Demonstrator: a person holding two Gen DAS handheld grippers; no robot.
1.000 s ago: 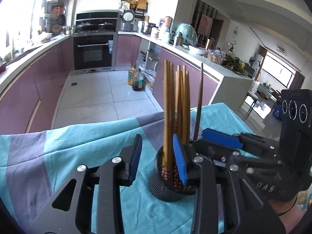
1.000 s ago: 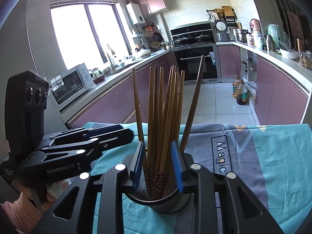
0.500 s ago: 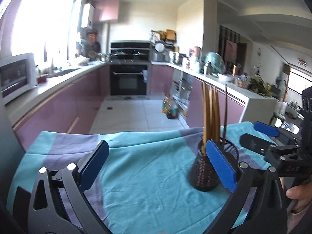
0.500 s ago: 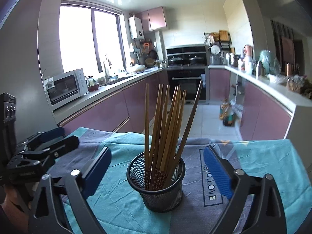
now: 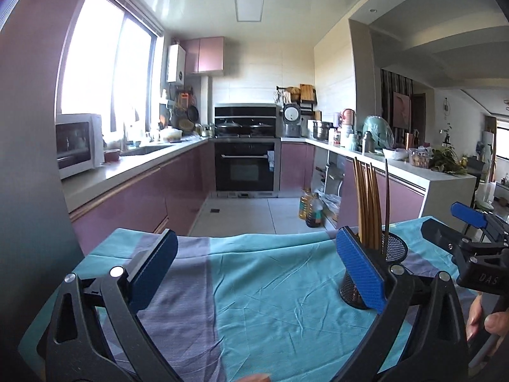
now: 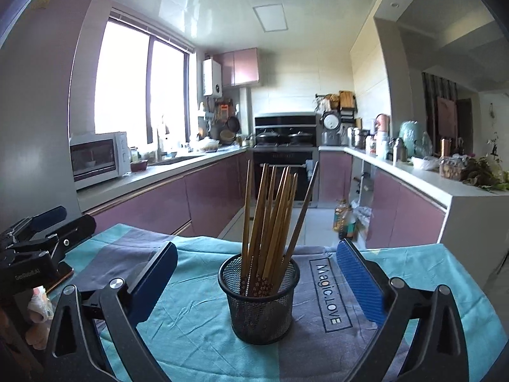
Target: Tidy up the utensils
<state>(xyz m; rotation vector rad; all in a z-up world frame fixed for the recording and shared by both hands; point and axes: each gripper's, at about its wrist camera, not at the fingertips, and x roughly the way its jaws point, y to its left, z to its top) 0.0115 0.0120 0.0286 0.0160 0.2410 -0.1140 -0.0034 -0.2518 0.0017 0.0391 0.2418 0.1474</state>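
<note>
Both pairs of jaws stand spread wide with nothing between their blue pads. The right gripper (image 6: 253, 281) faces the black mesh holder (image 6: 259, 299) head on: the holder stands upright ahead of the gap, touching neither pad, a bundle of wooden chopsticks (image 6: 270, 219) fanning out of it. The left gripper (image 5: 256, 273) points past it, so the holder shows just behind and partly hidden by its right-hand pad, outside the gap. Everything rests on a surface covered by a teal and grey-purple cloth (image 6: 197, 315) printed "Magic LOVE". Beyond lies a kitchen with mauve cabinets (image 5: 133, 197) and a black oven (image 5: 245, 165).
</note>
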